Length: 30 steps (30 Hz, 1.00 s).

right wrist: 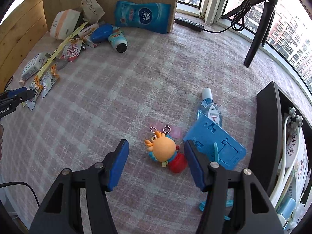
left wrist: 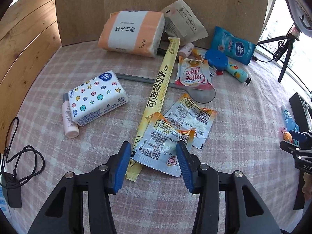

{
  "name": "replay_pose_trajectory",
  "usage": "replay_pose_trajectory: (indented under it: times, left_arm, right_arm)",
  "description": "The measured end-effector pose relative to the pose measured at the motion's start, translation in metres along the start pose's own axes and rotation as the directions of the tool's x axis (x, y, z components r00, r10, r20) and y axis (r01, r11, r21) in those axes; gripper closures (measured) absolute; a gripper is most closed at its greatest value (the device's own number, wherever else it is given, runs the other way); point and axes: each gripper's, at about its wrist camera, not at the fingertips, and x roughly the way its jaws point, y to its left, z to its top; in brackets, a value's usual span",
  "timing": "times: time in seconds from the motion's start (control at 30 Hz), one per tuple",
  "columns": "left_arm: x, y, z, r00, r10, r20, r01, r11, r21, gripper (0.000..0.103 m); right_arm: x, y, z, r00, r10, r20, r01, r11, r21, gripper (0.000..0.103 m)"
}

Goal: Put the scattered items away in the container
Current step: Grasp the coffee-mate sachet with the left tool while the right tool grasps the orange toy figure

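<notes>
The nearest silver-and-orange creamer sachet [left wrist: 156, 146] lies flat on the pink checked cloth [left wrist: 243, 117], overlapping a second sachet of the same kind [left wrist: 192, 120] behind it and resting across the lower end of the long yellow paper straw sleeve [left wrist: 156, 97]. The left gripper [left wrist: 154, 156] stands over that near sachet with its blue pads half spread, one at each side edge, and I cannot see either pad pressing the foil yet. The likely trouble is that a thin, flat packet gives the pads little to bite: they may slide over it, crumple it, or catch the straw sleeve beneath and drag the second sachet along. Far to the right of the sachet, the right gripper [right wrist: 156, 163] hangs with its jaws spread wide around a small orange crab-like keychain toy [right wrist: 163, 150] with a red base, touching nothing that I can see. Its right pad sits just beside the flat blue plastic card holder [right wrist: 214, 146], so closing could pinch or nudge that instead, and the toy's metal rings [right wrist: 166, 129] may snag. Beyond the card holder stands the dark open-topped container [right wrist: 265, 132], already holding some things; a loosely held item could drop short of its wall.
</notes>
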Motion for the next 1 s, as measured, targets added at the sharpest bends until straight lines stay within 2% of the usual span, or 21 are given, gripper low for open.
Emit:
replay_pose_trajectory:
  times: [0.2,0.33,0.5,0.63,0.77,0.9,0.97,1.0]
  left_arm:
    - [-0.008,-0.003,0.000,1.000,-0.012,0.017,0.012,1.000,-0.009,0.066]
    - [-0.013,-0.007,0.000,0.999,-0.018,0.028,0.018,1.000,-0.004,0.066]
    - [-0.003,-0.012,0.001,1.000,-0.030,-0.004,0.030,0.999,0.036,0.066]
    - [0.006,-0.022,-0.001,0.999,-0.022,-0.030,0.024,0.996,0.080,0.060]
    - [0.013,-0.029,0.001,0.998,-0.013,-0.068,0.022,0.989,0.147,0.048]
    - [0.014,-0.031,0.000,0.997,-0.018,-0.072,0.029,0.987,0.159,0.050]
    - [0.014,-0.036,0.001,0.997,-0.022,-0.071,0.034,0.984,0.177,0.055]
    - [0.015,-0.039,0.000,0.997,-0.025,-0.073,0.038,0.982,0.182,0.055]
  right_arm:
    - [0.000,0.002,-0.003,1.000,-0.015,0.002,0.015,1.000,0.004,0.045]
    - [-0.001,0.002,-0.004,1.000,-0.015,0.004,0.015,1.000,0.006,0.045]
    - [-0.002,0.001,-0.004,1.000,-0.005,0.000,0.005,1.000,0.022,0.045]
    - [-0.001,0.001,-0.005,1.000,-0.008,-0.006,0.008,1.000,0.022,0.045]
    - [0.000,0.001,-0.004,1.000,-0.009,-0.016,0.009,1.000,0.023,0.045]
    - [0.003,-0.001,-0.004,0.999,0.004,-0.036,-0.002,0.999,0.040,0.045]
    - [0.003,-0.001,-0.003,0.999,0.005,-0.040,-0.004,0.999,0.038,0.046]
    - [0.003,0.000,-0.003,0.999,0.007,-0.041,-0.006,0.999,0.036,0.051]
